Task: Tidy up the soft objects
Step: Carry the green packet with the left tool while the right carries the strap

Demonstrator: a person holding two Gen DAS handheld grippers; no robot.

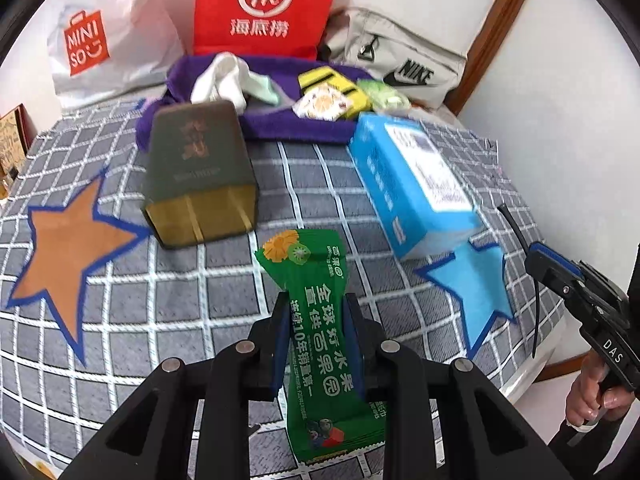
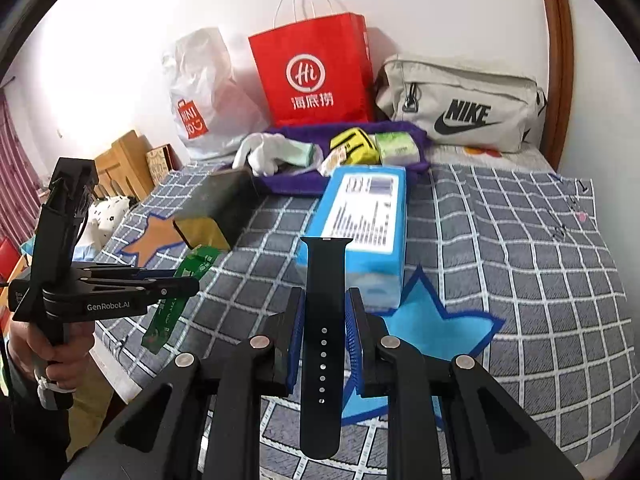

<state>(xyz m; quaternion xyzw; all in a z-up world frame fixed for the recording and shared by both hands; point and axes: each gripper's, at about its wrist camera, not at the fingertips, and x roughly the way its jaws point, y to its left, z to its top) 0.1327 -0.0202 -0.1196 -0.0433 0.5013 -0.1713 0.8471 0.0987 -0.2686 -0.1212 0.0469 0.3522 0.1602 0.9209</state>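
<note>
— How far along are we?

— My left gripper (image 1: 316,344) pinches the green wet-wipe packet (image 1: 320,332); my right gripper (image 2: 324,340) clamps the black watch strap (image 2: 323,332). Both are lifted above the bed.

— What's left?

— Carrying them to the purple towel (image 1: 288,124), I'd judge, where the white gloves (image 1: 224,78) and tissue packs (image 2: 398,146) already lie.

Dark box (image 1: 200,172) left of tissue pack (image 1: 412,184); towel (image 1: 256,124) behind both.
</note>
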